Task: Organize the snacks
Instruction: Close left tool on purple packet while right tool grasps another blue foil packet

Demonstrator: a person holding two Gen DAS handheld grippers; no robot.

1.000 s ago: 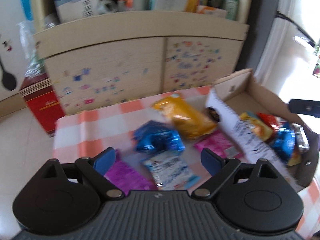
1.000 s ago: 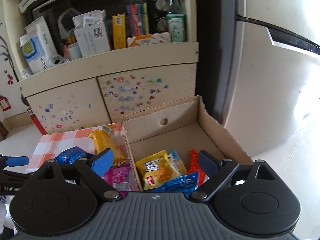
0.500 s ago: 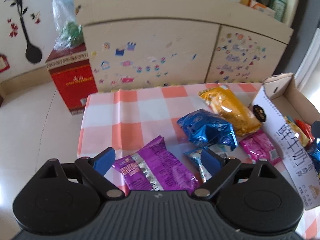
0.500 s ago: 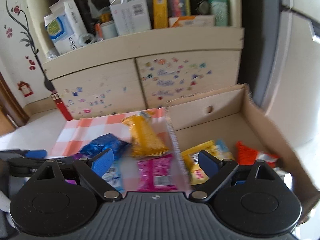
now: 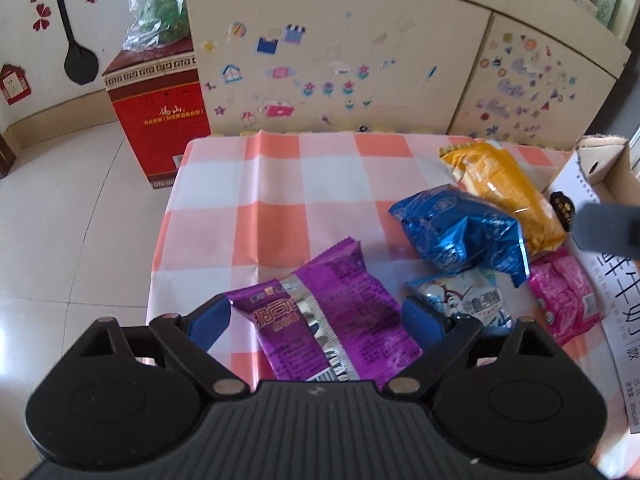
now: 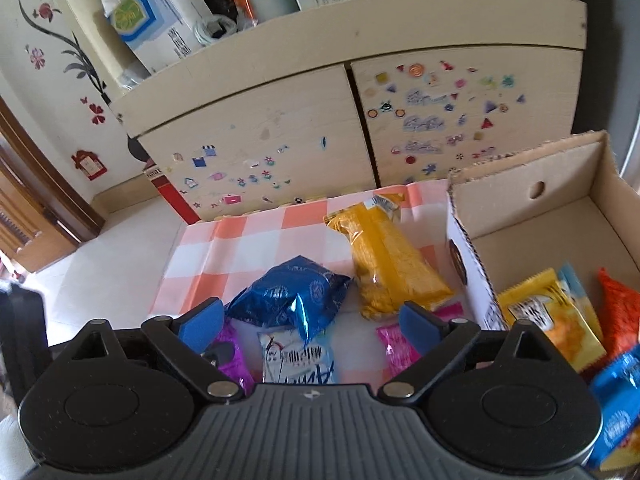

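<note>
Left gripper [image 5: 316, 320]: matte black body across the bottom of the frame, ribbed centre panel with a tiny pale mark, two rounded housings with circular caps. Angled black link arms with silver screws, triangular cut-outs at the outer ends. Blue pads [image 5: 210, 320] on the fingertips. Right gripper [image 6: 310, 322]: same black build, same silver screws, blue pads [image 6: 420, 326].

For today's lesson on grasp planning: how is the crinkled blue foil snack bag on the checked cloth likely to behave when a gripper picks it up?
The crinkled blue foil snack bag looks puffed, so it is probably light for its size and would dent under the pads. Its glossy, creased foil may be slippery. It rests partly on the light blue and white packet, so lifting it could nudge that packet.
</note>
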